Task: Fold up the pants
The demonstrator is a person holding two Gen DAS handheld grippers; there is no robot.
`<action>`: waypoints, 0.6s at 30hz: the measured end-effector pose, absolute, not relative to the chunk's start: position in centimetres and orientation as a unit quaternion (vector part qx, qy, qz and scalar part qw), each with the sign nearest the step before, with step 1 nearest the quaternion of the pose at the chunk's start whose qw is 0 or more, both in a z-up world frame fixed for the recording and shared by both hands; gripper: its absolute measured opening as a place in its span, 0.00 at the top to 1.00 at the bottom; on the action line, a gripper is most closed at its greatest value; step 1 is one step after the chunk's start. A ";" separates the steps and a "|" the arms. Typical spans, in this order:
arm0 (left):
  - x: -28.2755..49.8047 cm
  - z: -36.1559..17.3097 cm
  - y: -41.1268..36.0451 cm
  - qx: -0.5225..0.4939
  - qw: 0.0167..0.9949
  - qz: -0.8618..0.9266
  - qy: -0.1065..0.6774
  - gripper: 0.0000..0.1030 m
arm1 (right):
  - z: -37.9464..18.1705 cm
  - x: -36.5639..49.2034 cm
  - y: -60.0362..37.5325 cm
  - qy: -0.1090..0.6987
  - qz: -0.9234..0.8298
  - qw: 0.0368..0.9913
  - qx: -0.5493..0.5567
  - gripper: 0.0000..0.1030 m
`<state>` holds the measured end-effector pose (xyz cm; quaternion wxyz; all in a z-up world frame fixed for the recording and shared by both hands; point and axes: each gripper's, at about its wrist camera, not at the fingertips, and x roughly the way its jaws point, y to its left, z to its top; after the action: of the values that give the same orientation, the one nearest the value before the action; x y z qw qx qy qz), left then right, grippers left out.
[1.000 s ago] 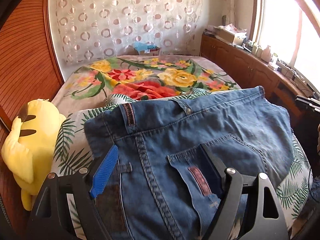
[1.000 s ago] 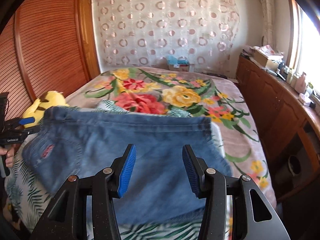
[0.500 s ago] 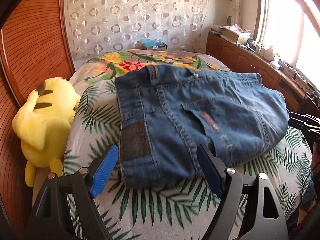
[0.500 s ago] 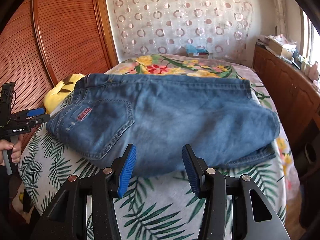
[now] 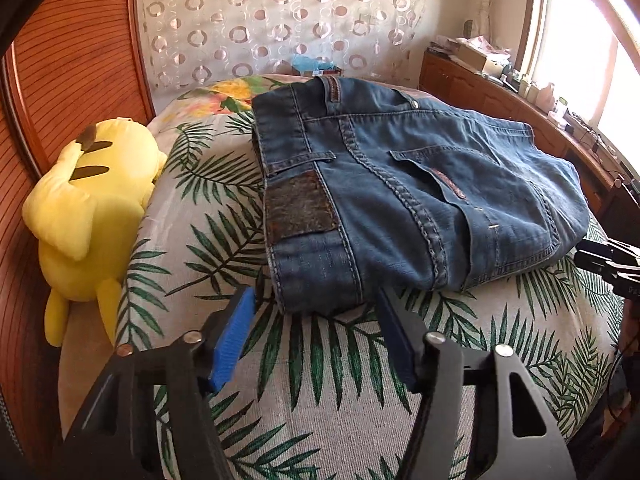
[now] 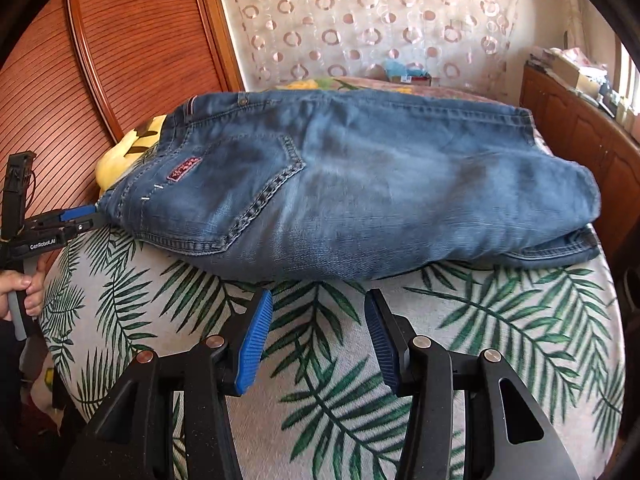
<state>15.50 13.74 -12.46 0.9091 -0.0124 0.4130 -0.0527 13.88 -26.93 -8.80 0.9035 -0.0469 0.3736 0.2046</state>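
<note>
The blue jeans (image 5: 400, 200) lie folded on the palm-leaf cover (image 5: 320, 380), waistband to the left, back pocket up. My left gripper (image 5: 314, 295) points at their near left corner. Its jaws are closing, the denim edge sits right at the tips, and neither pad presses on it. From the right wrist view, the left gripper (image 6: 76, 220) touches the jeans (image 6: 360, 184) at their left end, with a hand (image 6: 20, 284) on its handle. My right gripper (image 6: 318, 298) stands open just short of the long near edge, nothing between its fingers. It shows as a black tip (image 5: 608, 260) at the right.
A yellow plush toy (image 5: 88, 216) lies left of the jeans against the ribbed wooden panel (image 5: 72, 60). A wooden cabinet (image 5: 500, 96) with clutter runs along the window side. A patterned curtain (image 6: 360, 20) hangs behind the bed.
A second ago the jeans hung close over the fingers; they now lie flat on the cover. Both grippers have drawn back to the near edge, and the left jaws stand narrower.
</note>
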 end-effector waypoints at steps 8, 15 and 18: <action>17.1 -12.4 13.1 -0.012 0.906 -0.064 0.418 0.66 | -7.6 15.4 -25.3 0.357 0.228 0.905 -0.045 0.77; 16.8 -10.3 12.7 -0.010 0.918 -0.071 0.389 0.89 | -4.5 15.6 -25.4 0.305 0.249 0.918 -0.044 0.97; 16.6 -9.3 12.7 -0.012 0.924 -0.070 0.376 0.91 | -3.6 15.6 -25.5 0.295 0.253 0.920 -0.043 0.97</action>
<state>16.55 12.73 -9.29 0.9241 -0.0119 0.3757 -0.0697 15.64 -25.49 -3.59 0.9205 -0.0428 0.2950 0.2527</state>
